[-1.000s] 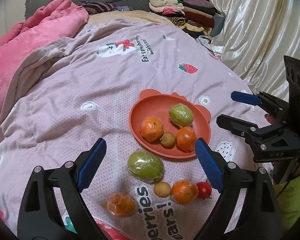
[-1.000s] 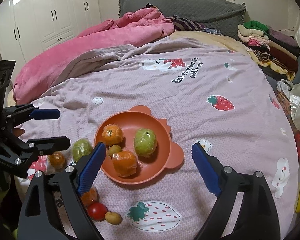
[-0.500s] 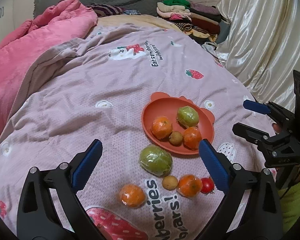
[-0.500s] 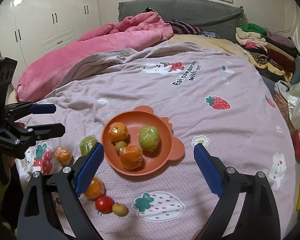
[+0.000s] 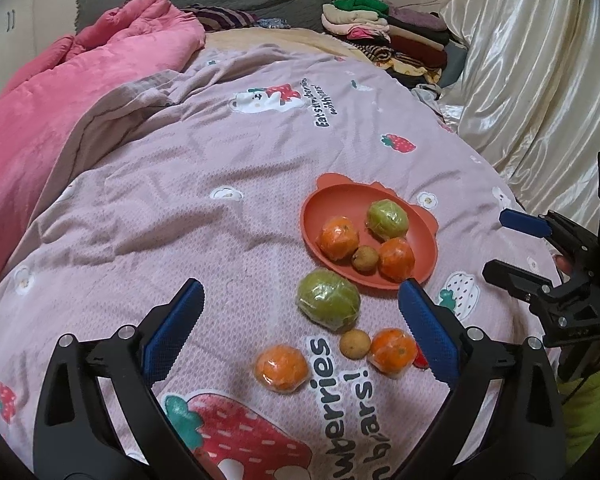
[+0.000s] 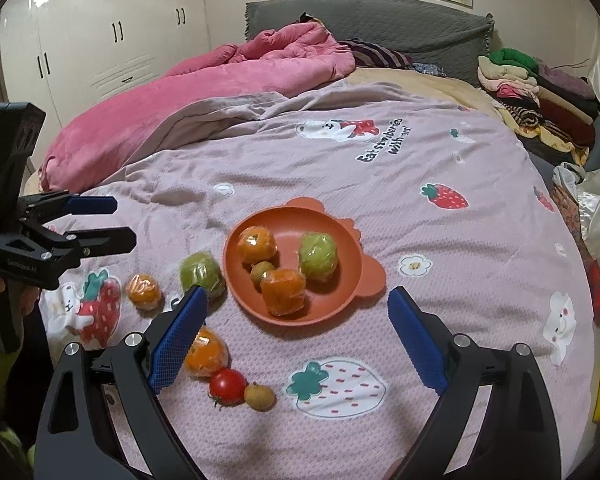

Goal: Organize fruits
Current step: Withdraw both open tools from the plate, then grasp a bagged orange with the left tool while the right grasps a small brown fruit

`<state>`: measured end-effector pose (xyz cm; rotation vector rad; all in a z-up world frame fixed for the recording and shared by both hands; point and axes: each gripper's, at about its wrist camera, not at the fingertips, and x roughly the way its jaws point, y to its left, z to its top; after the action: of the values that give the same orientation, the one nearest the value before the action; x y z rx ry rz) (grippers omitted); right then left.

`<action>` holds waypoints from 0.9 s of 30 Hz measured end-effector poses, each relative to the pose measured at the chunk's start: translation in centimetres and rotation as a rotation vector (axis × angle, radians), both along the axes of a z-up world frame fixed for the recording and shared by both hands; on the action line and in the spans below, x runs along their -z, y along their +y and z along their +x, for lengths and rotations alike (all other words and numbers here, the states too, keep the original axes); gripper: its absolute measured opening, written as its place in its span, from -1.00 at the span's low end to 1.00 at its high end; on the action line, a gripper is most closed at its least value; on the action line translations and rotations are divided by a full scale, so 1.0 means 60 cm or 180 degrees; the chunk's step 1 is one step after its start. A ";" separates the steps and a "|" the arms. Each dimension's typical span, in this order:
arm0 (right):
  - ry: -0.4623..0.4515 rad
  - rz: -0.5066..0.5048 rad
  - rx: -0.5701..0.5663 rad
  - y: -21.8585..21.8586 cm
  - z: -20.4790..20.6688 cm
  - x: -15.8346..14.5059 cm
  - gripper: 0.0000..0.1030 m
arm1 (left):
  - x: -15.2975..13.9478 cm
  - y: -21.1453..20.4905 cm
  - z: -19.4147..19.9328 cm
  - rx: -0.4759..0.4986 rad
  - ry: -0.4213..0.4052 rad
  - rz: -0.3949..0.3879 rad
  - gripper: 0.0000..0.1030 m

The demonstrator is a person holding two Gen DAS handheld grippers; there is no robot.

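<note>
An orange bear-eared plate (image 5: 324, 204) (image 6: 340, 222) lies on the bed and holds two wrapped oranges, a wrapped green fruit and a small brown fruit. On the quilt beside it lie a wrapped green fruit (image 5: 328, 300) (image 6: 201, 272), two wrapped oranges (image 5: 281, 368) (image 5: 393, 353), a small brown fruit (image 5: 354, 343) (image 6: 259, 397) and a red tomato (image 6: 227, 386). My left gripper (image 5: 300, 328) is open and empty, above the loose fruits. My right gripper (image 6: 296, 336) is open and empty, above the plate's near rim.
The bed has a lilac strawberry-print quilt (image 5: 180, 200). A pink duvet (image 5: 60, 92) is bunched at the far left. Folded clothes (image 5: 380, 32) are stacked at the far right by a cream curtain (image 5: 540, 80). White wardrobes (image 6: 100, 40) stand behind.
Both grippers have drawn back and up, so the plate and fruits look smaller and farther. Both stay open and empty. No fruit has moved.
</note>
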<state>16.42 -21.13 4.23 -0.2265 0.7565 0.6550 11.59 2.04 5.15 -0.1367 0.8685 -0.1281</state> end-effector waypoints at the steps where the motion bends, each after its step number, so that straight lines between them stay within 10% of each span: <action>1: 0.0005 -0.0002 -0.0007 0.000 -0.003 0.001 0.77 | 0.001 0.000 -0.001 0.0000 0.0008 0.0007 0.78; 27: 0.0187 -0.0130 -0.0031 -0.022 -0.047 0.055 0.77 | 0.031 -0.034 -0.040 0.0134 0.0152 0.0138 0.78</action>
<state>13.61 -22.47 0.91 -0.2493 0.8261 0.6581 9.20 0.03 3.27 -0.0813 0.9214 -0.1458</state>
